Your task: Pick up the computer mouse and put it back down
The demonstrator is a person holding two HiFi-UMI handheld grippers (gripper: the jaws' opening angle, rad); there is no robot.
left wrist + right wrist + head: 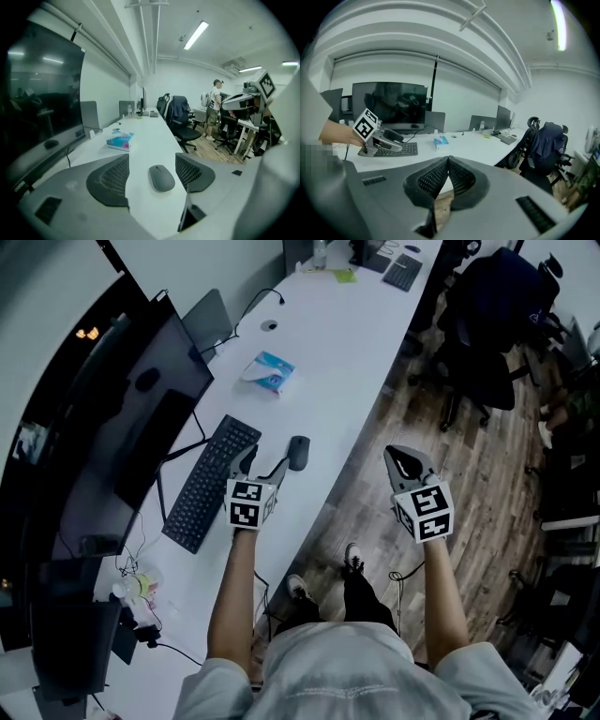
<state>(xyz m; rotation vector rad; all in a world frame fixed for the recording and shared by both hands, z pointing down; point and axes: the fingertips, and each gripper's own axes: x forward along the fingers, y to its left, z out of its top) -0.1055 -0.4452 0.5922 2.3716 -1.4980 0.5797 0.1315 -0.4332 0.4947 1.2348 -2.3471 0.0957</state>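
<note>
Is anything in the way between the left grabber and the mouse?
No, nothing visible. The left gripper has its jaws open, with the mouse lying just ahead on bare desk; the keyboard sits off to its left.

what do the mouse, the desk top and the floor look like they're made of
The mouse is likely matte grey plastic: a smooth shell with no glare. The desk top is probably white laminate, smooth, with a soft sheen and no grain. The floor is wood or wood-look planks: brown grain and board seams show.
</note>
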